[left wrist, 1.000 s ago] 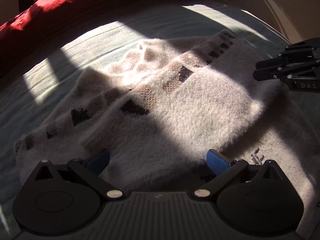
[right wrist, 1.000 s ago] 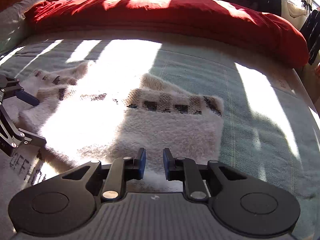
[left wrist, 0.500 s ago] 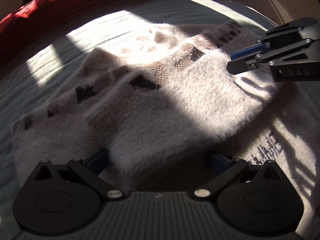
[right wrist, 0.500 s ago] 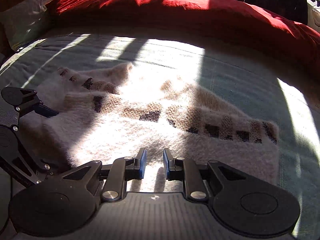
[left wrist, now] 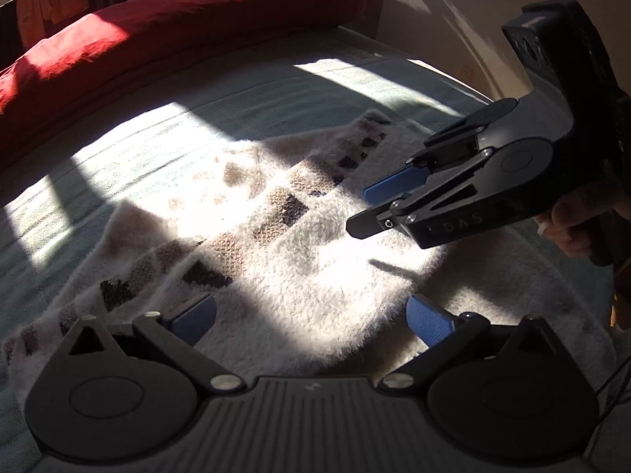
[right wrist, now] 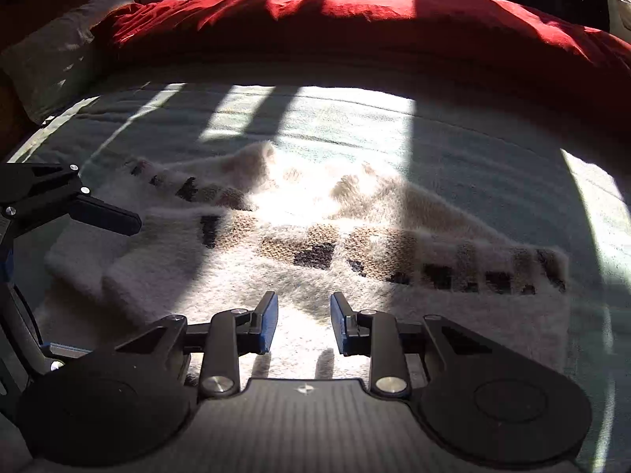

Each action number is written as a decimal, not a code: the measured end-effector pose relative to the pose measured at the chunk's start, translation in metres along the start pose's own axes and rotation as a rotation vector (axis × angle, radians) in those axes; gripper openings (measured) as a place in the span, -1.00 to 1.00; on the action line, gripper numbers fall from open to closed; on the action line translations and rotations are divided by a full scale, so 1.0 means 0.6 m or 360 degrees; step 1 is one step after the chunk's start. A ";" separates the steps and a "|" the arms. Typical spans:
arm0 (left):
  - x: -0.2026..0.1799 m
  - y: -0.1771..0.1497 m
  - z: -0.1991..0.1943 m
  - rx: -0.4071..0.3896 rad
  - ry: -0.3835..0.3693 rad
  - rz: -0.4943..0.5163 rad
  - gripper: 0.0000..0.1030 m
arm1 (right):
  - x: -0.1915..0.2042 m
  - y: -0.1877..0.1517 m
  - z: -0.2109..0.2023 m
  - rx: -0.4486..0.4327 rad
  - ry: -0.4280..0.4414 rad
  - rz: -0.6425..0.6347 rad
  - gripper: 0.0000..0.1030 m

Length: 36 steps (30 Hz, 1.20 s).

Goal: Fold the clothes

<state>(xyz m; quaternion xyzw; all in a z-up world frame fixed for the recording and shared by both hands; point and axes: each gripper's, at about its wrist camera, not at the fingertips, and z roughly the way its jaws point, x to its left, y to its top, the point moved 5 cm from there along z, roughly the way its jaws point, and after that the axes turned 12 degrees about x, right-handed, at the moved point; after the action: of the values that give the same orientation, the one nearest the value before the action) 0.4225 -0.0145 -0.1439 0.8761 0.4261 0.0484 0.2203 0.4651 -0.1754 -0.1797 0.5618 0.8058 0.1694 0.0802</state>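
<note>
A fluffy beige sweater [left wrist: 299,276] with a brown and black checked band lies partly folded on the bed; the right wrist view shows the sweater [right wrist: 355,276] spread across the middle. My left gripper [left wrist: 311,317] is open wide, low over the sweater's near folded edge, gripping nothing. My right gripper [right wrist: 303,323] hovers over the sweater, slightly open, with nothing between its blue pads [right wrist: 266,325]. In the left wrist view the right gripper [left wrist: 374,209] hangs above the sweater at right, held by a hand [left wrist: 572,220]. The left gripper [right wrist: 98,216] shows at the left edge.
A pale green bedcover [right wrist: 493,165] lies under the sweater, in strong sun and shadow bands. A red duvet [right wrist: 355,23] is bunched along the far side, with a grey pillow [right wrist: 51,67] at left. A wall [left wrist: 453,19] borders the bed at right.
The left gripper has drawn back and up from the folded edge. The right gripper has swung in over the sweater and its fingers have parted a little.
</note>
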 end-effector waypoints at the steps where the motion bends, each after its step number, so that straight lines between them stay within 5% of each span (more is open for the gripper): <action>1: -0.008 0.007 0.009 -0.0006 -0.0029 0.0034 0.98 | -0.009 -0.004 -0.003 0.0003 0.0000 0.0022 -0.18; 6: -0.039 0.015 0.053 0.0027 -0.0181 0.0143 0.98 | -0.054 -0.022 -0.017 0.0019 -0.0002 0.0131 -0.05; 9: -0.032 -0.008 0.077 0.0128 -0.0127 0.0182 0.98 | -0.064 -0.032 -0.016 0.0013 -0.0013 0.0150 0.14; 17: -0.011 -0.038 0.032 0.0280 -0.0106 0.0190 0.98 | -0.036 -0.049 0.004 0.0029 -0.0013 0.0028 0.99; 24: 0.008 0.096 -0.005 0.0161 -0.0354 -0.0064 0.98 | -0.038 -0.058 -0.013 -0.0020 0.0047 -0.0010 1.00; 29: -0.006 0.181 0.078 0.0198 -0.0720 -0.0301 0.98 | -0.040 -0.078 -0.039 -0.0061 0.0139 0.0002 1.00; 36: 0.027 0.168 0.145 0.0353 -0.0797 -0.0650 0.98 | -0.050 -0.091 -0.051 -0.0130 0.0176 0.0064 1.00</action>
<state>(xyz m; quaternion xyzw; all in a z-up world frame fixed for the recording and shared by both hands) 0.5298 -0.0864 -0.1805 0.7759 0.5282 -0.2600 0.2266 0.4180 -0.2257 -0.1726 0.5639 0.7900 0.2345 0.0549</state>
